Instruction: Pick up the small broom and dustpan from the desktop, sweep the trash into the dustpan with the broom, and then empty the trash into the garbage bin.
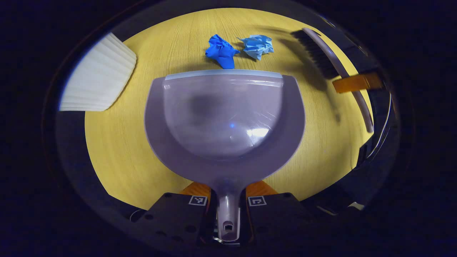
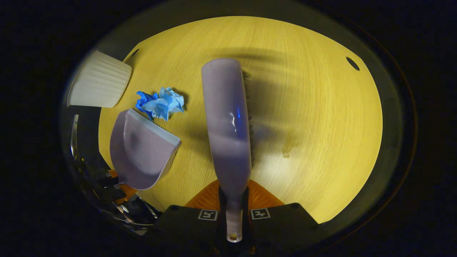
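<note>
A yellow wood-grain round tabletop carries dark shadows and two small dark holes near its far edge.

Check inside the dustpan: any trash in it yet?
Nothing inside the dustpan; its bare scoop shows. Both blue paper wads lie on the desktop beyond its lip. The desktop beneath it is hidden.

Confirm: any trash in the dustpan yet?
No. In the left gripper view the dustpan is empty, and both blue paper wads lie on the desk beyond its lip.
</note>
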Demonstrator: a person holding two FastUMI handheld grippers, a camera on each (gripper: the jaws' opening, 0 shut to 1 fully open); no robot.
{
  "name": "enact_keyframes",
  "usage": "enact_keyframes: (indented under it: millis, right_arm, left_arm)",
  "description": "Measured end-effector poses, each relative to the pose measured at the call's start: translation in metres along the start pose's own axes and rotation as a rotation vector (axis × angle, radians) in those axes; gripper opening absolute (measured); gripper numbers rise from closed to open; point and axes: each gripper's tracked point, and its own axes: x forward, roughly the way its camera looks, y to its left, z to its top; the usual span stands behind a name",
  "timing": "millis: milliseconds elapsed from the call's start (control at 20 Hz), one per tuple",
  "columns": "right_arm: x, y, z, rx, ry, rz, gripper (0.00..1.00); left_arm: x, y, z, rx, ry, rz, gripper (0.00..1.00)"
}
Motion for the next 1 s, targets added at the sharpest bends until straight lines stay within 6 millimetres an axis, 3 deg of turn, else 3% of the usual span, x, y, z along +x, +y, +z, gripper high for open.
enact_keyframes:
  millis: [150,350,450,550,650,900,1000]
  right_arm:
    - [0.008,0.003,0.028,-0.059,0.027,0.022,0.18]
    - [0.021,0.011,0.051,-0.103,0.082,0.060,0.18]
    - [0.023,0.007,0.054,-0.190,0.112,0.026,0.18]
    - [0.022,0.021,0.054,-0.213,0.156,0.052,0.18]
    - [0.026,0.040,0.050,-0.251,0.188,0.071,0.18]
    - [0.024,0.089,0.012,-0.427,0.321,0.172,0.18]
    - [0.022,0.092,0.000,-0.487,0.349,0.180,0.18]
  left_arm:
    - [-0.001,0.008,0.001,0.059,-0.012,0.025,0.25]
    - [0.004,0.007,-0.002,0.079,0.009,0.022,0.25]
    - [0.005,0.005,-0.001,0.081,0.011,0.013,0.23]
    - [0.006,0.004,0.002,0.098,0.007,0.024,0.27]
    - [0.007,0.004,0.002,0.105,-0.001,0.024,0.25]
    - [0.006,0.002,-0.002,0.136,0.009,0.032,0.25]
    - [0.015,0.001,-0.015,0.165,0.006,0.035,0.27]
